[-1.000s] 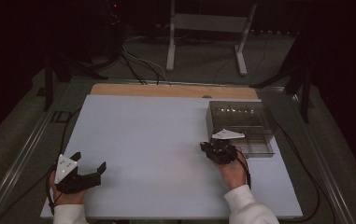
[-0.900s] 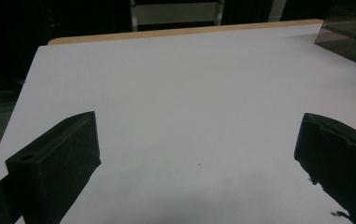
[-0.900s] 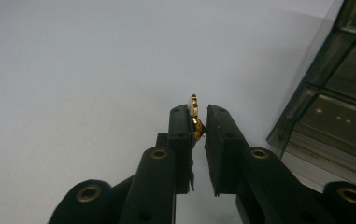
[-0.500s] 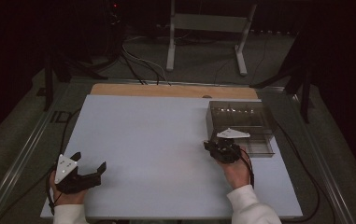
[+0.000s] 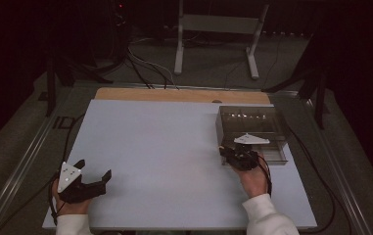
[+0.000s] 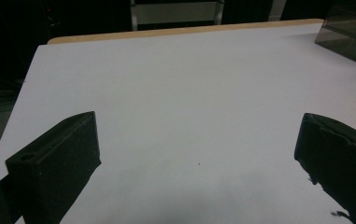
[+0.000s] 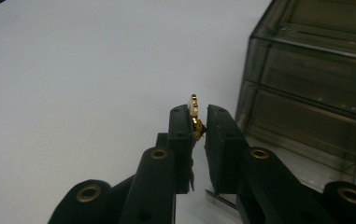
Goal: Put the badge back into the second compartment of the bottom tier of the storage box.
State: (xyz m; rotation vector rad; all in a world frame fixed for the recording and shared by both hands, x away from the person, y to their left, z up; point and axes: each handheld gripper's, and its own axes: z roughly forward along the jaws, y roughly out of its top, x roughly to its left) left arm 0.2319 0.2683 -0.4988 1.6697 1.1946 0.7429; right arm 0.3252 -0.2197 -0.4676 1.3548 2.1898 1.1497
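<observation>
A small gold trinket (image 7: 195,116) is pinched by the right gripper (image 7: 197,122) beside the smoky plastic box (image 7: 316,79), while the left gripper (image 5: 93,178) is held agape, well apart from it.

One white rectangular table board (image 5: 164,161) is present and serves as the reference for all positions. One smoky transparent plastic box (image 5: 252,128) with compartments stands on the board at its right side, toward the far edge. One small gold-coloured metal piece (image 7: 195,116) with a pale face is counted, located above the board just in front of the box. Two black two-jaw grippers are counted: the left gripper (image 5: 92,175) at the near left corner of the board and the right gripper (image 5: 230,152) beside the box. One strip of bare wooden edge (image 5: 179,94) runs along the far side of the board. One grey metal stand (image 5: 218,29) stands on the floor beyond the board.
</observation>
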